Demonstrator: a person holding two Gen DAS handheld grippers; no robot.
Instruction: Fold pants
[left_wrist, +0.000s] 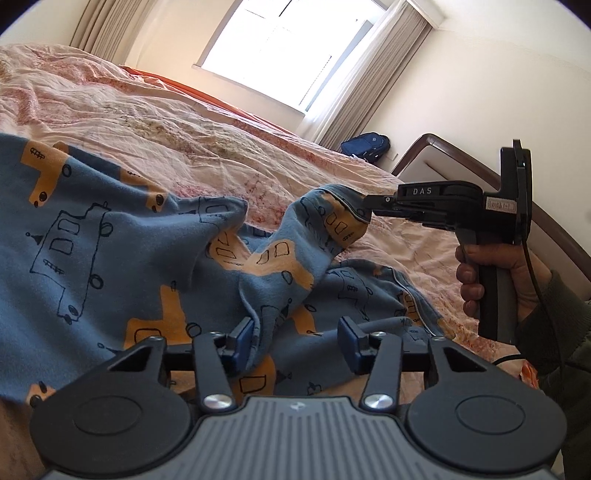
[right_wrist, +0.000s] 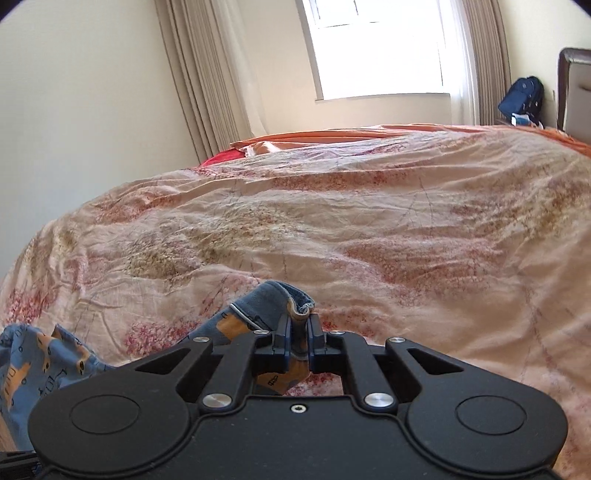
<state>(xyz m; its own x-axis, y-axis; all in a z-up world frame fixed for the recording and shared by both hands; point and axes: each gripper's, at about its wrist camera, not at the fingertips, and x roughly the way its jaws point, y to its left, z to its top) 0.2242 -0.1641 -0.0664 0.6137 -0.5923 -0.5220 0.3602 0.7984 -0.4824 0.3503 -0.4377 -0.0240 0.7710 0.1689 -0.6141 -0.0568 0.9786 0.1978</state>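
While the right tool (right_wrist: 299, 328) pinches the pants (left_wrist: 110, 236), the left tool (left_wrist: 295, 341) gapes over them.

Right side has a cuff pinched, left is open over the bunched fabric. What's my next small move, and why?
Probably close the left hand-held gripper on the fold between its fingers. The right hand-held gripper already pinches the pants, which lie crumpled on the bedspread, so a second hold would let you pull them flat.

You get strong daylight from the window (left_wrist: 291, 48), which blows out to pure white glare in both views. The bed (right_wrist: 369, 229) is evenly lit with soft shadows. Fisheye bending curves the walls, and corners darken.
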